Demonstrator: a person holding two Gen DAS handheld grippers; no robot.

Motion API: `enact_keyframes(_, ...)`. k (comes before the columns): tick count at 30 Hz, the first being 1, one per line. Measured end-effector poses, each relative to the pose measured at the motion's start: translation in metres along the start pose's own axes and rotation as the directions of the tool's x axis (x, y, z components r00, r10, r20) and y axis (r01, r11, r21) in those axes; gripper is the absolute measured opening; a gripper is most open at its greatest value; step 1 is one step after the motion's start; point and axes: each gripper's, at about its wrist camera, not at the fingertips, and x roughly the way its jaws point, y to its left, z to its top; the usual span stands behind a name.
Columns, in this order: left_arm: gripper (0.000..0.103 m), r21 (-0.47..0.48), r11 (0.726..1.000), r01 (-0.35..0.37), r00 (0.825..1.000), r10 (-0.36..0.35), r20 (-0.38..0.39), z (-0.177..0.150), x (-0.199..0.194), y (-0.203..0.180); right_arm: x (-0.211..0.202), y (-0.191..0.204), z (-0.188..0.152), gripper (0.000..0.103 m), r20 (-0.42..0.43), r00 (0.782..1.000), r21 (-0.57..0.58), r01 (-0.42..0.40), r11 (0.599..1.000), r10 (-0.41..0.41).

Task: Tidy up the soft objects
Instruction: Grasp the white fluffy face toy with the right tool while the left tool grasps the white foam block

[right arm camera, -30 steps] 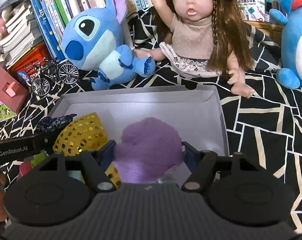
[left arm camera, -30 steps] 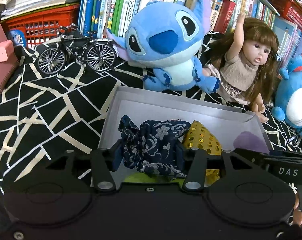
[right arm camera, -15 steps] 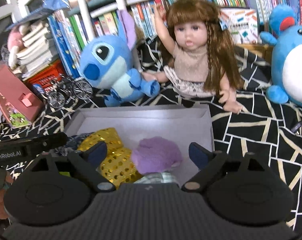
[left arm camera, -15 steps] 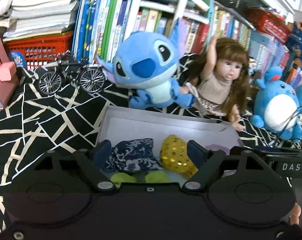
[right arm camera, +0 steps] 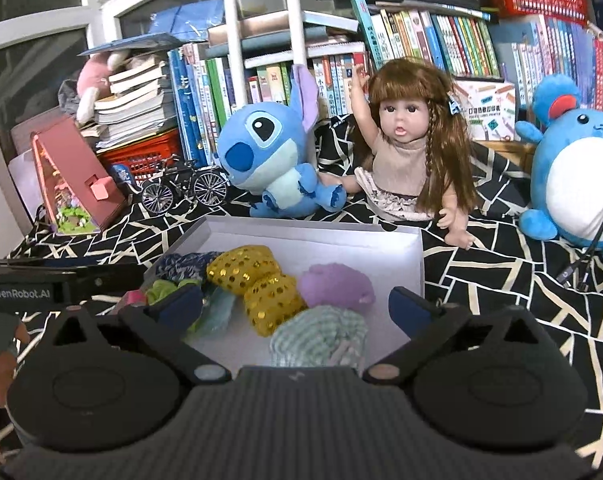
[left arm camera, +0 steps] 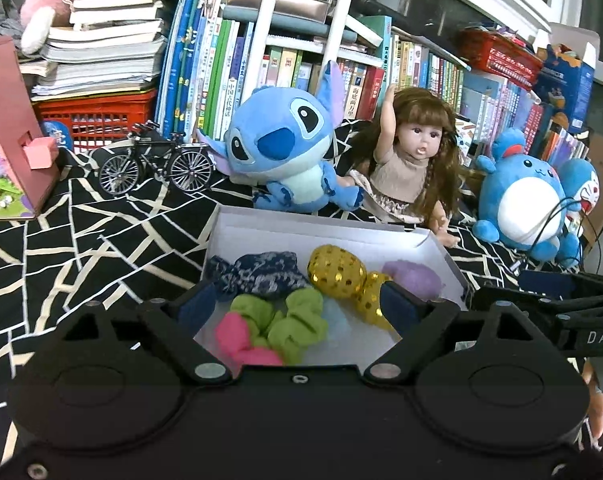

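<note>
Both grippers, left [left arm camera: 297, 302] and right [right arm camera: 295, 306], have jaws open and empty; they hide the near edge of the box [right arm camera: 313, 232]

Both wrist cameras are looking forward and slightly down over their own spread fingers, close above the near edge of the box [left arm camera: 321, 224] [right arm camera: 313, 228]. The left is sitting left of the right; both are sharing the box, doll [left arm camera: 415, 160] [right arm camera: 409, 152] and bookshelf.
</note>
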Motion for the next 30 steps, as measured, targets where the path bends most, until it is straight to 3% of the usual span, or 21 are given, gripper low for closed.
enact_keyframes(15,0.091,0.085,0.996,-0.012,0.999,0.007,0.053,-0.062,-0.043,-0.004,-0.026,0.022,-0.056,0.103,0.059,0.996,-0.131,0.072,0.989,-0.065)
enact_keyframes(30,0.094,0.174,0.984,-0.035,0.998,0.026,0.054,-0.097,-0.047,-0.010,-0.020,0.026,-0.091,0.103,0.029,0.996,-0.135,0.089,0.987,-0.086)
